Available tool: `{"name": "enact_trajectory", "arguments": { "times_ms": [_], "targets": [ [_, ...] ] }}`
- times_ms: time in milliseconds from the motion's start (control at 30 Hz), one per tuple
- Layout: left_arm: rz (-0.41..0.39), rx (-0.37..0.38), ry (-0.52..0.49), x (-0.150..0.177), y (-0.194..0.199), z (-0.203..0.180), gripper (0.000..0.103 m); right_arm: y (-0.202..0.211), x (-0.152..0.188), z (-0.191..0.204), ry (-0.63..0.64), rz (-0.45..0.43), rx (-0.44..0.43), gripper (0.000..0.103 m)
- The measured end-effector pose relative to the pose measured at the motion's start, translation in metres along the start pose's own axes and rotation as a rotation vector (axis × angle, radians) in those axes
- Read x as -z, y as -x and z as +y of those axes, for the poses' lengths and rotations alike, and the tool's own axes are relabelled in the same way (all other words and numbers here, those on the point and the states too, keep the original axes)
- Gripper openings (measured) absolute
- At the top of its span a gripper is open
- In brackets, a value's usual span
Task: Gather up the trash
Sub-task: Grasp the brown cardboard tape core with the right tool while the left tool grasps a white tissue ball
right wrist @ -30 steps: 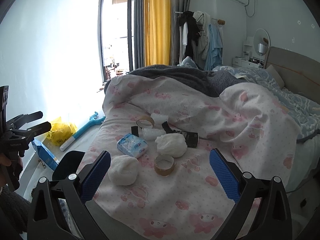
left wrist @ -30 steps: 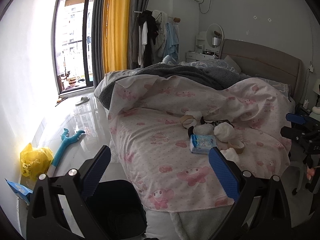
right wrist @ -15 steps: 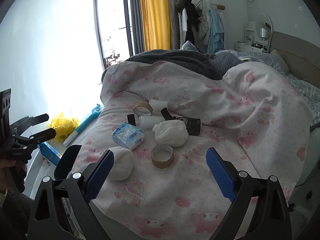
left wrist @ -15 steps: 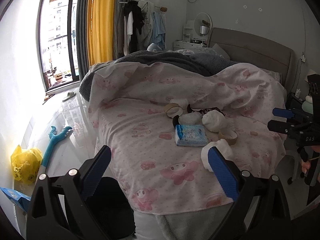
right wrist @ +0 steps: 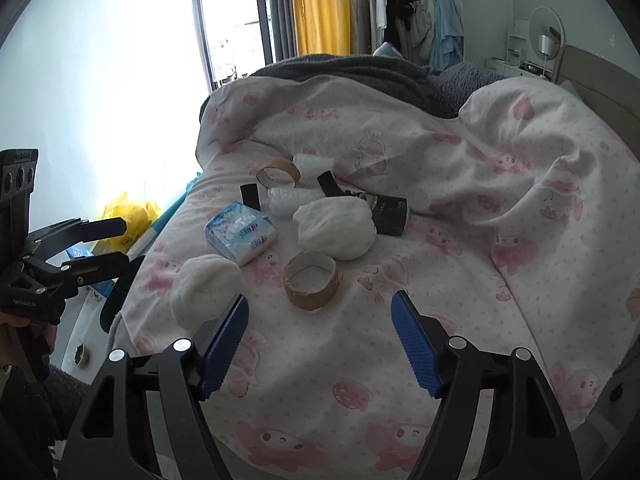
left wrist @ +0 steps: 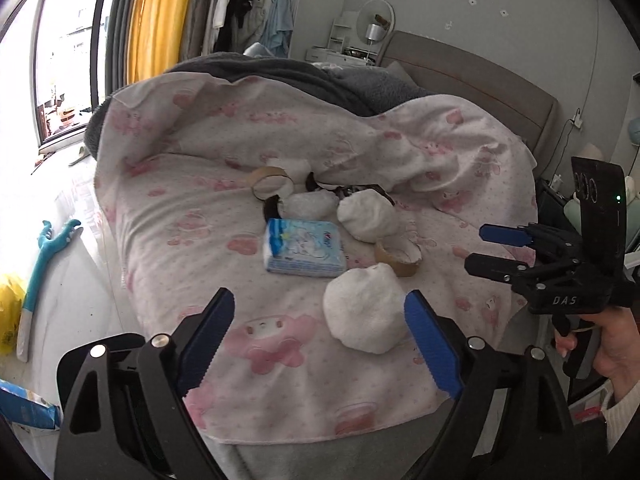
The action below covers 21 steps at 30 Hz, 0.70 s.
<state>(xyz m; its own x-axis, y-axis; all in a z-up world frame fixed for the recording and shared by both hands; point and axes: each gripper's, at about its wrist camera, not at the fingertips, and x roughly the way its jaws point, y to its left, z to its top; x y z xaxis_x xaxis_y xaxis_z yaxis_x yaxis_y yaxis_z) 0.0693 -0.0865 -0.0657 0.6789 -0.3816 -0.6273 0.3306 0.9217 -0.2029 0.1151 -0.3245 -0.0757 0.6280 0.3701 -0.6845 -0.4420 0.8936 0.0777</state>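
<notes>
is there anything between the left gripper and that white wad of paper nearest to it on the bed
Nothing visible. The left gripper is open, and the white wad lies just ahead by its right finger, with only bare blanket between.

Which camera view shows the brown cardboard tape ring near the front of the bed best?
The right wrist view: the brown cardboard tape ring shows whole and unobstructed. In the left wrist view, the ring is partly hidden behind a white wad.

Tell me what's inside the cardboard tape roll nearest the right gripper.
Looking down into the cardboard tape roll, only the pink-dotted blanket shows through its open middle; nothing sits inside. The near inner wall is hidden by its own rim.
</notes>
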Motion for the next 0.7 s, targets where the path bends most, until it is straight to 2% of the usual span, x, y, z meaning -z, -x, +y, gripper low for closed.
{"name": "enact_trajectory", "arguments": {
  "times_ms": [400,633,700],
  "targets": [
    [0.098,0.078,0.064,0.002,-0.043,-0.007,0.078,-0.035,0.0,-0.002,0.027,0.086,-0.037,0.075],
    [0.165,0.125,0.101,0.003,-0.059,-0.005,0.069,-0.05,-0.005,0.002,0.048,0.107,-0.027,0.075],
    [0.177,0.138,0.093,0.004,-0.062,-0.005,0.063,-0.055,-0.006,0.004,0.055,0.117,-0.026,0.072]
  ]
}}
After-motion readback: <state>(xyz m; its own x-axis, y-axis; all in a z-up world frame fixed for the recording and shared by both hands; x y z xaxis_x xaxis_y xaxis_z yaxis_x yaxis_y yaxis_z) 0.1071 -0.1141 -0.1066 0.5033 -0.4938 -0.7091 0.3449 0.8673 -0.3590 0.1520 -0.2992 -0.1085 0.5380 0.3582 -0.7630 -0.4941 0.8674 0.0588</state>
